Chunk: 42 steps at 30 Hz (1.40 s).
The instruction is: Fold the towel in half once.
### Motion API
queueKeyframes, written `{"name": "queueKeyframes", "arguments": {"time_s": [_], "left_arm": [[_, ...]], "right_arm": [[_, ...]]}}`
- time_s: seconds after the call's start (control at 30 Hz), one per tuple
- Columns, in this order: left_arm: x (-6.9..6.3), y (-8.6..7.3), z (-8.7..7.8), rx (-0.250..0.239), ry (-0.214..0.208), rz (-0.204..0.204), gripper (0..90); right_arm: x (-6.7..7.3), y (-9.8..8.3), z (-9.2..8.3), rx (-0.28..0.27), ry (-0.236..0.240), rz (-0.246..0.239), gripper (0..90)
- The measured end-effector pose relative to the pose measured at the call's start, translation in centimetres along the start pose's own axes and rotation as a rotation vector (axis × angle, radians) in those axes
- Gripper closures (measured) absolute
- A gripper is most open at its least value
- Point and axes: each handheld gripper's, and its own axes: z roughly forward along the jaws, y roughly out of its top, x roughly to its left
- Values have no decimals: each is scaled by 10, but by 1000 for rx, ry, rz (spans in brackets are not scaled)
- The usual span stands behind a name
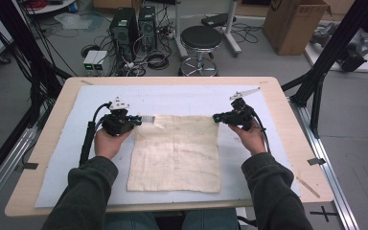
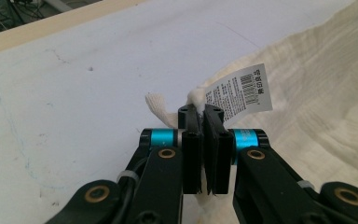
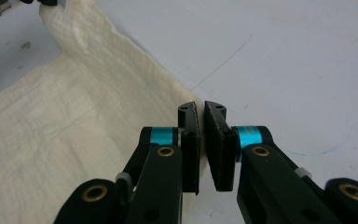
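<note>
A square cream cloth (image 1: 175, 153) lies flat on the white mat, its far edge lifted a little between my two grippers. My left gripper (image 1: 141, 120) is shut on the cloth's far left corner, where a white barcode label (image 1: 148, 118) sticks out. In the left gripper view the jaws (image 2: 201, 112) pinch the bunched corner, with the label (image 2: 240, 93) just past the tips and the cloth (image 2: 326, 93) spreading right. My right gripper (image 1: 215, 117) is shut on the far right corner. In the right gripper view the cloth (image 3: 74, 121) runs left from the jaws (image 3: 201, 109).
The white mat (image 1: 76, 143) covers most of the wooden table (image 1: 43, 143), with bare mat on both sides of the cloth. Beyond the far edge are a black stool (image 1: 200, 38), computer towers (image 1: 124, 26) and a cardboard box (image 1: 292, 24) on the floor.
</note>
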Motion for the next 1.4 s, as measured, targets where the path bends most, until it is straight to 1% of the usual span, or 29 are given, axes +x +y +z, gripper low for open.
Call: {"name": "queueKeyframes", "arguments": {"time_s": [0.03, 0.1, 0.13, 0.23, 0.27, 0.33, 0.4, 0.47, 0.53, 0.63, 0.67, 0.73, 0.77, 0.83, 0.87, 0.93, 0.97, 1.0, 1.07, 1.1, 1.13, 1.23, 1.3, 1.37, 1.4], "left_arm": [[-2, -2, -3, -5, 1, 11, 860], [-5, -5, -7, -11, -8, 23, 860], [-6, -7, -10, -9, -4, 34, 860], [-11, -13, -16, -19, 5, 40, 860], [-12, -16, -18, -18, 7, 45, 860], [-16, -20, -20, -14, 10, 56, 860], [-20, -24, -23, -24, 7, 60, 859], [-24, -28, -25, -24, 10, 68, 859], [-29, -31, -27, -15, 19, 103, 859], [-36, -36, -29, -17, 16, 126, 859], [-37, -37, -30, -12, 22, 140, 859], [-40, -41, -31, -15, 23, 152, 859], [-41, -42, -32, -11, 21, 158, 858], [-44, -45, -34, -13, 23, 174, 858], [-46, -47, -35, -8, 26, 183, 858], [-49, -50, -36, -10, 19, 190, 858], [-51, -52, -36, -7, 20, 196, 858], [-53, -54, -37, 6, 22, 214, 858], [-57, -59, -38, 7, 22, 234, 857], [-58, -60, -40, 18, 23, 241, 857], [-60, -61, -41, 18, 18, 247, 857], [-66, -65, -46, 7, 9, 263, 856], [-69, -68, -48, 5, 17, 277, 855], [-71, -71, -52, -4, 15, 275, 855], [-72, -72, -53, -6, 16, 281, 855]], "right_arm": [[2, -1, -2, -12, 6, 3, 847], [5, -1, -6, -20, 20, -8, 847], [8, -2, -7, -22, 20, -11, 847], [16, -3, -11, -36, 33, -26, 847], [19, -5, -11, -36, 34, -42, 846], [24, -8, -11, -30, 38, -49, 846], [30, -12, -12, 2, 35, -53, 846], [33, -15, -15, -12, 33, -61, 846], [37, -19, -17, -17, 31, -60, 846], [41, -26, -18, -9, 34, -58, 846], [43, -28, -18, -6, 39, -58, 846], [46, -31, -20, -10, 41, -58, 846], [47, -33, -20, -13, 43, -66, 846], [50, -37, -20, -6, 44, -72, 846], [51, -38, -21, -5, 45, -70, 846], [53, -42, -22, -8, 48, -61, 846], [54, -44, -22, -9, 49, -65, 846], [55, -46, -22, -7, 51, -66, 845], [59, -51, -23, -5, 54, -69, 846], [61, -53, -23, -7, 54, -66, 845], [62, -55, -23, -7, 50, -80, 845], [69, -60, -25, 7, 50, -95, 845], [74, -64, -26, 10, 52, -106, 845], [78, -67, -28, 13, 51, -110, 844], [80, -68, -28, 15, 54, -114, 844]]}}
